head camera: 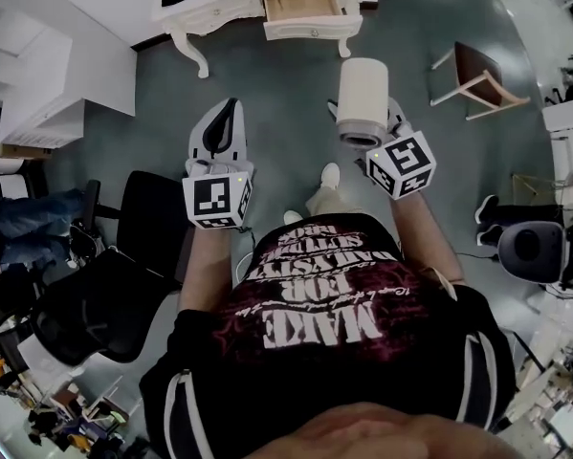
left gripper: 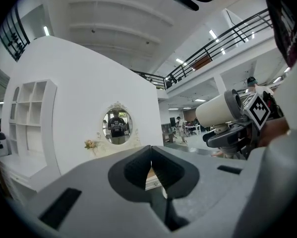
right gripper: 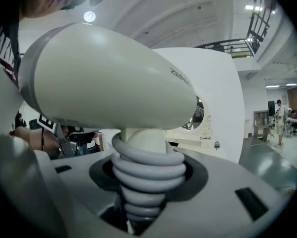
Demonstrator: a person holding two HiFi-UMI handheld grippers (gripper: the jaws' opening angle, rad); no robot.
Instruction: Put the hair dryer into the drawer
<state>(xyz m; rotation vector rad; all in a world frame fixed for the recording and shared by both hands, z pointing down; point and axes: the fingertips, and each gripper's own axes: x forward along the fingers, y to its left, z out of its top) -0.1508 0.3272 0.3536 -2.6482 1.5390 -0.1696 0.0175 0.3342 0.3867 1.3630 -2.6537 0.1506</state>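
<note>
Right gripper (right gripper: 148,182) clamps hair dryer (right gripper: 108,78) handle; left gripper (left gripper: 150,165) closed, empty. We're mid-carry; next: reach open drawer (head camera: 302,6), release.

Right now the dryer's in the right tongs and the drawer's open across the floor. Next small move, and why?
Probably step forward, carrying the hair dryer toward the drawer. The right tongs clamp its cord-wrapped handle, and the drawer stands pulled out, but a stretch of floor lies between. The left tongs are shut and empty.
</note>
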